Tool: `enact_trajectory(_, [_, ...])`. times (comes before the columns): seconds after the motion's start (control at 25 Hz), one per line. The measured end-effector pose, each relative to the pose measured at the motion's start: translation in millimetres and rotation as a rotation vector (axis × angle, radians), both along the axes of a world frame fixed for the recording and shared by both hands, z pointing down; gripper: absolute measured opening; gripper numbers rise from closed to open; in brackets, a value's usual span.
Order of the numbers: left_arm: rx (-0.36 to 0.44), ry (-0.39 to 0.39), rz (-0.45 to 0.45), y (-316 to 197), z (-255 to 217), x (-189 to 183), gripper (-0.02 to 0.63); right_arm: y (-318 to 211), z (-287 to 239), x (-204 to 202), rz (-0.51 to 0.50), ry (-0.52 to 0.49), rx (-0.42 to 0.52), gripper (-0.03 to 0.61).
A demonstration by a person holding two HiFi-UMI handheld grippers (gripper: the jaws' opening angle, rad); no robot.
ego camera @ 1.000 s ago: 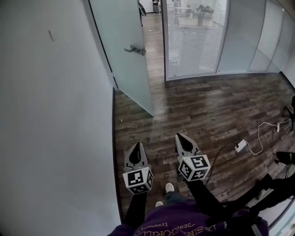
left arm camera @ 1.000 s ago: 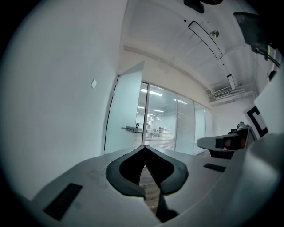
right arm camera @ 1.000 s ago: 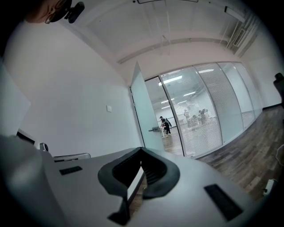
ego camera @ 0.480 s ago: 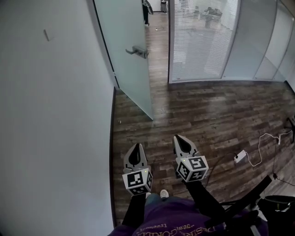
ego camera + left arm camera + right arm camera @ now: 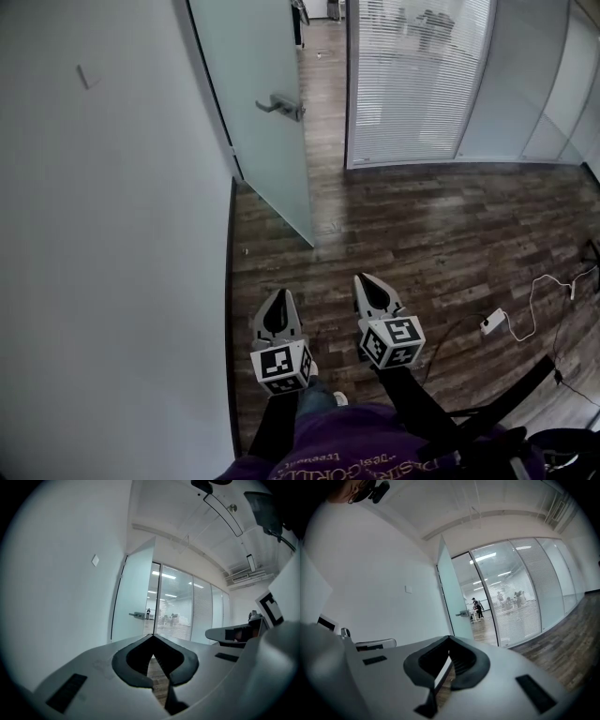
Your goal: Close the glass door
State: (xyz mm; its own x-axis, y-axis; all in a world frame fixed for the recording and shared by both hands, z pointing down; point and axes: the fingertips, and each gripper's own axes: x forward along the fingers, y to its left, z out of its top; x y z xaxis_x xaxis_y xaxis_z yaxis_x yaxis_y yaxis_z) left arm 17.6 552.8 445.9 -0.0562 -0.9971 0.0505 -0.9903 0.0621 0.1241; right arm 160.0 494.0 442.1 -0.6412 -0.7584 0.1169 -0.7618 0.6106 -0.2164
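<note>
The frosted glass door [image 5: 258, 112] stands open, swung into the room along the white wall, with a metal lever handle [image 5: 281, 106] near its free edge. My left gripper [image 5: 279, 294] and right gripper [image 5: 366, 278] are held side by side over the wooden floor, well short of the door, both shut with nothing between their jaws. In the left gripper view the door [image 5: 133, 597] and its handle [image 5: 137, 615] lie ahead beyond the left gripper [image 5: 152, 635]. The right gripper view shows the door [image 5: 450, 597] and handle [image 5: 463, 614] past the right gripper [image 5: 449, 638].
A white wall [image 5: 112, 234] runs close on the left. A glass partition with blinds [image 5: 412, 75] stands right of the doorway. A white power adapter with its cable [image 5: 491, 323] lies on the floor at right. A person [image 5: 477, 607] stands in the corridor beyond.
Both grippers have travelled forward toward the door together. The door and handle sit slightly nearer, and the adapter and cable have slid toward the lower right of the head view.
</note>
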Motion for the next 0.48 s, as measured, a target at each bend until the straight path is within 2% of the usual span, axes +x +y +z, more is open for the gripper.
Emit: enact_trajectory(0.48, [0.023,0.002,0.051,-85.8,-13.7,-62.1,0.0,-81.1,-13.1,-61.4,0.051,-0.014,0.016,-0.003])
